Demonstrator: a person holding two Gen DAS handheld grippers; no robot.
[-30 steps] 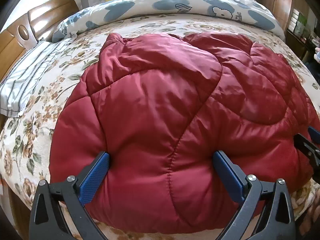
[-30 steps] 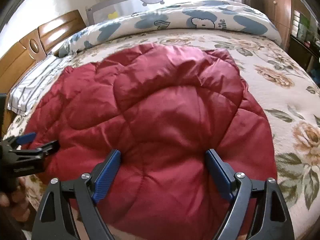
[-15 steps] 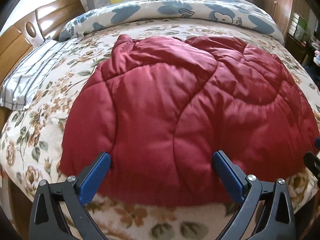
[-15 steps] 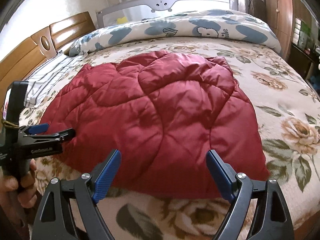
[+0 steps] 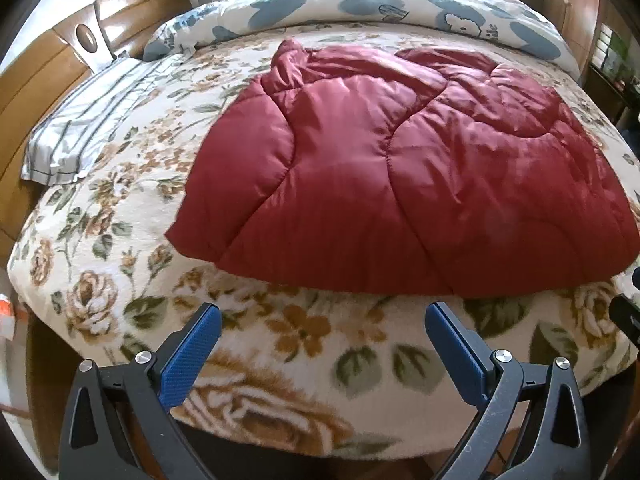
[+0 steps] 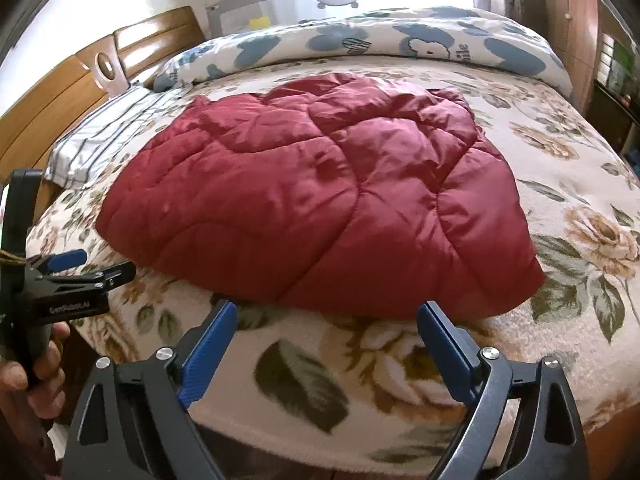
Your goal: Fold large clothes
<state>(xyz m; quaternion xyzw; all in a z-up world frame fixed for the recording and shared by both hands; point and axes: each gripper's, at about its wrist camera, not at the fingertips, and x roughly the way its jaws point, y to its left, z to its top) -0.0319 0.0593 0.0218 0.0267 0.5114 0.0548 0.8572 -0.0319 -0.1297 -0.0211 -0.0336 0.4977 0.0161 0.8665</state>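
Note:
A dark red quilted puffy garment lies folded in a rounded heap on the floral bed cover; it also shows in the right wrist view. My left gripper is open and empty, held over the bed's near edge, short of the garment's front hem. My right gripper is open and empty, just in front of the hem. The left gripper also shows from the side at the left of the right wrist view.
A striped pillow lies at the left by the wooden headboard. A rolled blue-and-white duvet runs along the far side. Dark furniture stands at the right. The bed's front edge is just below both grippers.
Both grippers have drawn back from over the red garment to the bed's near edge. They stay open. The garment rests where it was.

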